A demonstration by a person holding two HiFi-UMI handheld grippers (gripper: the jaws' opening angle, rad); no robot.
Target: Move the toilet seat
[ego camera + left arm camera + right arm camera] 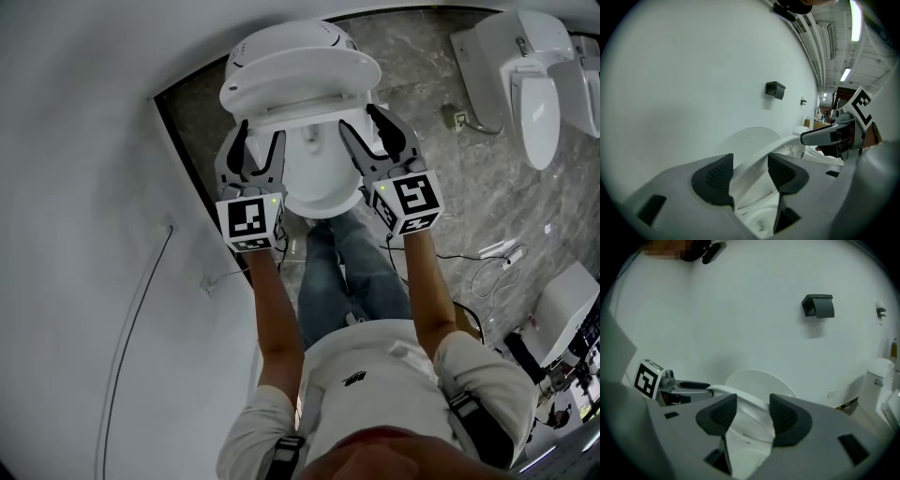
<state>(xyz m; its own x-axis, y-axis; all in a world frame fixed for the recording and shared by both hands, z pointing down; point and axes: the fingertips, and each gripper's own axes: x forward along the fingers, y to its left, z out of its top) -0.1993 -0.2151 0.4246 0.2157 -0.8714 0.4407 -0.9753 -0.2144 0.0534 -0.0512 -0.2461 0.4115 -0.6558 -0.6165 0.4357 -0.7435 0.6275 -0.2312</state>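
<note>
On a grey marbled floor (441, 187), hard against a white wall (94, 187) at the left, one white toilet is seen at the far middle of the head view. Its bowl (319, 178) lies uncovered, with only white glaze to be made out inside it. The toilet seat (300, 80) is held tilted above the far part of the bowl, and the round lid (759, 380) stands upright behind it, towards the wall.

Two grippers are counted, one at each side of the seat. The left gripper (260, 131) is closed partway on the seat's left rim, which runs between its two ribbed pads (715, 176) and is pressed by them. The right gripper (358, 117) is set the same way on the right rim (the white edge fills the gap between its pads (783, 416)).

A second toilet (525, 84) stands far right, well apart from the first. One black holder (818, 305) is fixed to the wall above. Loose cables (497, 267) lie on the floor at the right.
</note>
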